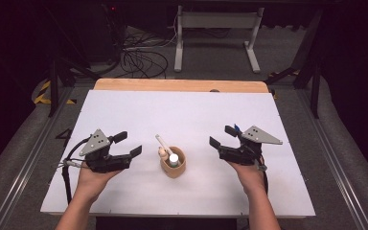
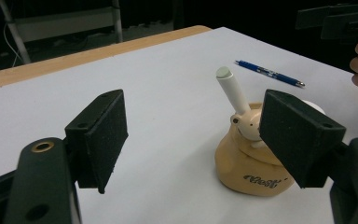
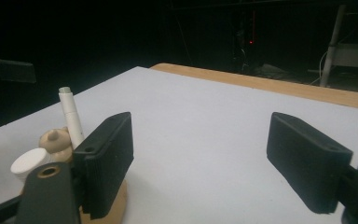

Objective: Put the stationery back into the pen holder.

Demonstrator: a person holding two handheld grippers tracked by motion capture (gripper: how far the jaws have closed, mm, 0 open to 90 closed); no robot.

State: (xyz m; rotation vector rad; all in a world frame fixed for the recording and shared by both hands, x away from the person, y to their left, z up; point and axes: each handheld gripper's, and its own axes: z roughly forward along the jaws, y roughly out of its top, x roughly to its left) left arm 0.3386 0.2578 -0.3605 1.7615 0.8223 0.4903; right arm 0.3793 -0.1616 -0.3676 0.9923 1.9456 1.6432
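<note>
High view: tan holder (image 1: 173, 164) at frame centre on bench (image 1: 124, 110), both jaws spread, empty | left gripper view: blue pen (image 2: 269, 73) upper right, lettering on holder | right gripper view: holder lower left.

Pen holder (image 3: 116, 205) base behind hand-held gripper's jaw

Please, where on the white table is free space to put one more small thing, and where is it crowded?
Free: the far half of the white table, up to the wooden edge, and the near strip before the person's forearms. Crowded: the middle, where the tan cup with its white items stands between both tools; a blue pen lies beyond it.
</note>
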